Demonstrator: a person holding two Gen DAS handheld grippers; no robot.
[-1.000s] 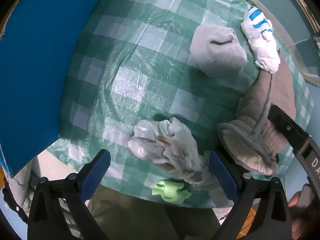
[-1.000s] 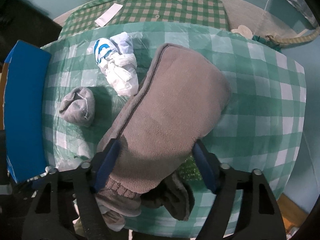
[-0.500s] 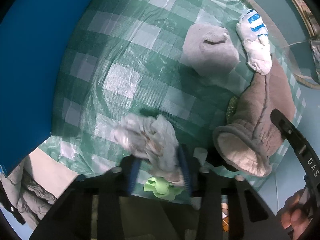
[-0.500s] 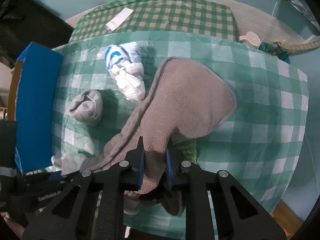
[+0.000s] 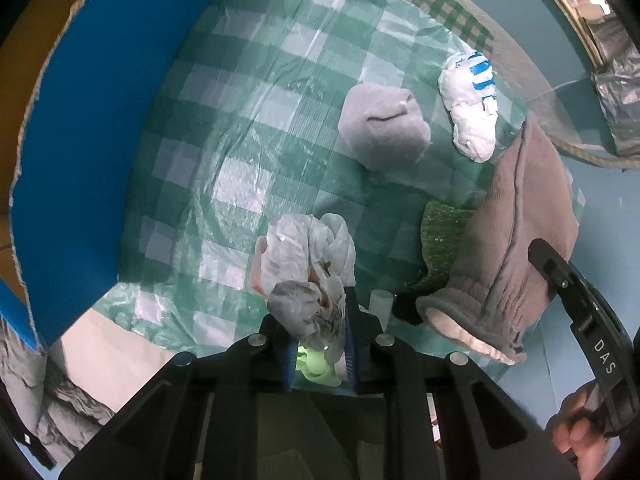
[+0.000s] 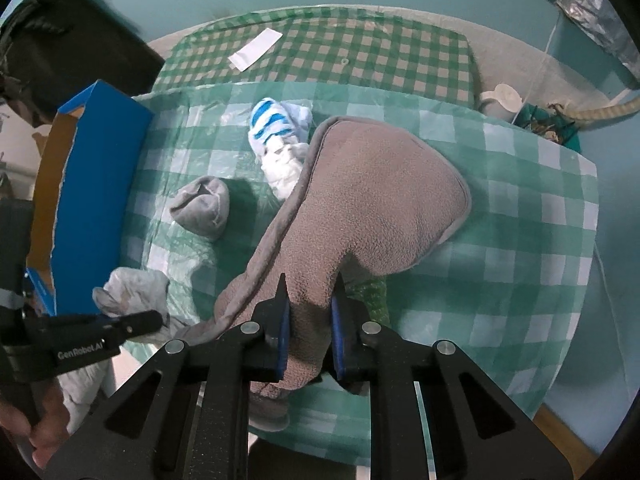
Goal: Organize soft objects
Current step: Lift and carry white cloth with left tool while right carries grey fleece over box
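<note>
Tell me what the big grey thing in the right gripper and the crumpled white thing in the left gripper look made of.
Grey slipper: probably fleece, matte and napped with a stitched edge. Crumpled white bag: likely thin plastic film, translucent, glossy, sharply creased.

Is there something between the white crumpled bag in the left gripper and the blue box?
Nothing visible blocks it. The left gripper holds the white crumpled bag, and only bare checkered tablecloth lies between it and the blue box. The rolled grey sock lies on the other side.

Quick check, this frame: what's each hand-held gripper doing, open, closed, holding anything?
Left hand-held gripper: closed on the crumpled white plastic bag.
Right hand-held gripper: closed on the grey fleece slipper.
</note>
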